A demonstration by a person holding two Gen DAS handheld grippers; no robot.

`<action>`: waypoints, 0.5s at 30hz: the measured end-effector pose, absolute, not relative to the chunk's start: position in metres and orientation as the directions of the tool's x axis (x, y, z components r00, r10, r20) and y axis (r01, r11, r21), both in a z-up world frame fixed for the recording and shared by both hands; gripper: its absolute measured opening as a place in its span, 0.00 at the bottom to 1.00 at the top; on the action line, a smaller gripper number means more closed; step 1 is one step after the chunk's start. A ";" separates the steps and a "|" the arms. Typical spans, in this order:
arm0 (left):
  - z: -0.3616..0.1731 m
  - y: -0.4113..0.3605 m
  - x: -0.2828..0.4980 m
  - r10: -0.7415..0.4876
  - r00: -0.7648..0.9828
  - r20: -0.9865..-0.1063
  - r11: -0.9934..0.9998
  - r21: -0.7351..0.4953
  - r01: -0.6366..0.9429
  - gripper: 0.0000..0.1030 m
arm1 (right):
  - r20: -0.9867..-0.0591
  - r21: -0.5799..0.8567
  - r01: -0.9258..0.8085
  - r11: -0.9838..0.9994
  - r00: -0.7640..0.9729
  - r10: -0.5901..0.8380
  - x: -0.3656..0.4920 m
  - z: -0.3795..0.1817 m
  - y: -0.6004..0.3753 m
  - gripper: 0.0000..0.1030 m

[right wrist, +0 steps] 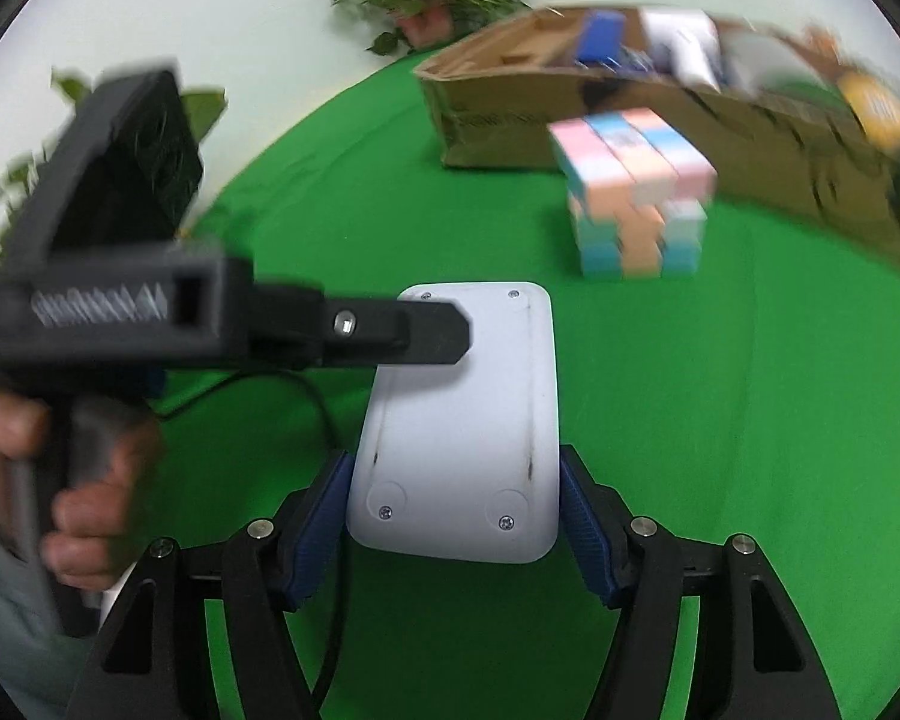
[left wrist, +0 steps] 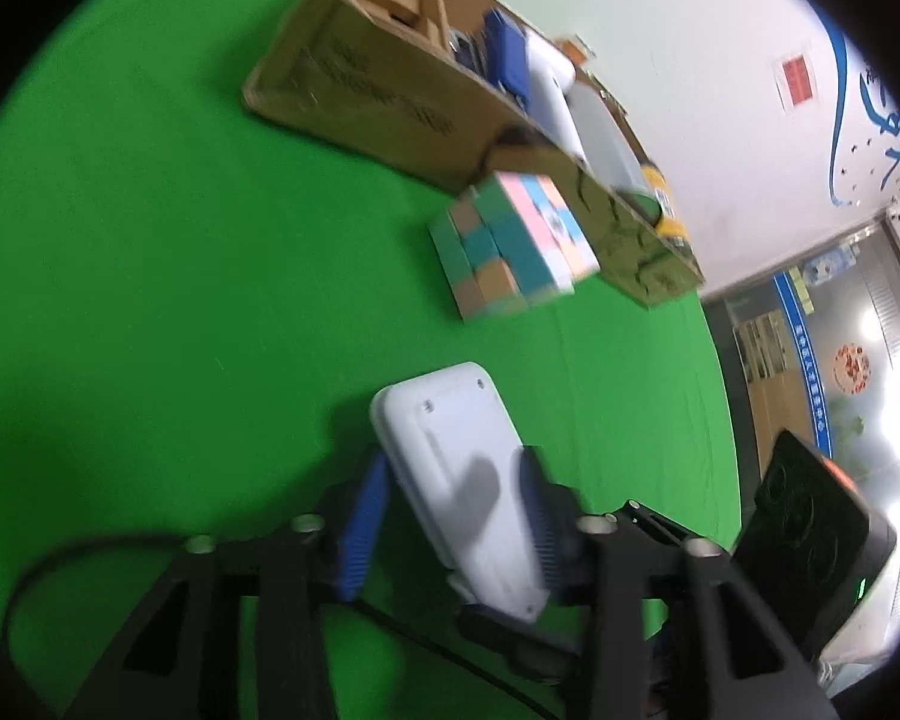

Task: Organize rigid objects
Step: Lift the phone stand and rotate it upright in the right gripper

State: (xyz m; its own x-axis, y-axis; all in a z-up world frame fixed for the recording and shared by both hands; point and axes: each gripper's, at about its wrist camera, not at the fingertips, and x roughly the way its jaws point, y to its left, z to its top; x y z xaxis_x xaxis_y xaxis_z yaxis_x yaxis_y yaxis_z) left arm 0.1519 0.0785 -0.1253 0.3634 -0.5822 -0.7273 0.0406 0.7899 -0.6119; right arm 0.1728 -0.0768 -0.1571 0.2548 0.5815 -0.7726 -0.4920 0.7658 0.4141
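right wrist view: a white device (right wrist: 459, 420) lies back-up over the green tabletop (right wrist: 720, 420), its long axis running straight out from the right gripper (right wrist: 453, 522), whose jaws bracket its near end without clearly pressing. the left gripper (left wrist: 450, 516), reaching across from the side, is clamped on it. beyond stand a cube (right wrist: 636, 198) and a box (right wrist: 750, 120).
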 end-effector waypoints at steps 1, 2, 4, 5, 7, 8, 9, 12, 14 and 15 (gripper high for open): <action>-0.123 0.073 0.149 -0.595 0.357 -0.720 0.779 -0.626 0.037 0.33 | -0.764 0.447 -0.474 0.759 0.239 0.599 0.171 -0.157 -0.085 0.63; -0.121 0.067 0.148 -0.616 0.350 -0.706 0.763 -0.645 0.044 0.33 | -0.760 0.463 -0.461 0.757 0.233 0.607 0.171 -0.157 -0.093 0.63; -0.113 0.052 0.147 -0.678 0.331 -0.656 0.714 -0.694 0.087 0.33 | -0.767 0.449 -0.437 0.779 0.257 0.587 0.168 -0.155 -0.111 0.64; -0.108 0.040 0.147 -0.711 0.317 -0.628 0.686 -0.718 0.118 0.33 | -0.770 0.437 -0.429 0.791 0.277 0.575 0.169 -0.154 -0.114 0.68; -0.100 0.021 0.150 -0.746 0.301 -0.594 0.656 -0.735 0.172 0.34 | -0.757 0.410 -0.417 0.811 0.341 0.558 0.168 -0.146 -0.135 0.80; -0.097 0.010 0.153 -0.746 0.298 -0.595 0.658 -0.726 0.198 0.34 | -0.747 0.392 -0.422 0.817 0.373 0.551 0.166 -0.140 -0.141 0.81; -0.093 0.002 0.155 -0.744 0.302 -0.597 0.663 -0.715 0.221 0.34 | -0.738 0.361 -0.435 0.825 0.406 0.538 0.162 -0.132 -0.147 0.81; -0.083 -0.011 0.155 -0.756 0.323 -0.569 0.649 -0.713 0.266 0.41 | -0.727 0.254 -0.475 0.843 0.481 0.491 0.146 -0.118 -0.156 0.82; -0.082 -0.011 0.155 -0.745 0.339 -0.575 0.662 -0.699 0.269 0.45 | -0.736 0.232 -0.481 0.845 0.482 0.476 0.142 -0.116 -0.153 0.82; -0.084 -0.010 0.154 -0.739 0.343 -0.580 0.668 -0.695 0.264 0.45 | -0.735 0.235 -0.482 0.844 0.480 0.479 0.143 -0.116 -0.149 0.82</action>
State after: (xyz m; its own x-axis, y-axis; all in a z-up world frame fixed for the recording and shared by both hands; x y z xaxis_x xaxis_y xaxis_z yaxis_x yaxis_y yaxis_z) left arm 0.1538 -0.0098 -0.0840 0.3432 -0.7388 -0.5800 0.2639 0.6685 -0.6953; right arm 0.1430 -0.1488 -0.1156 0.4796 0.4785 -0.7355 -0.4820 0.8441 0.2349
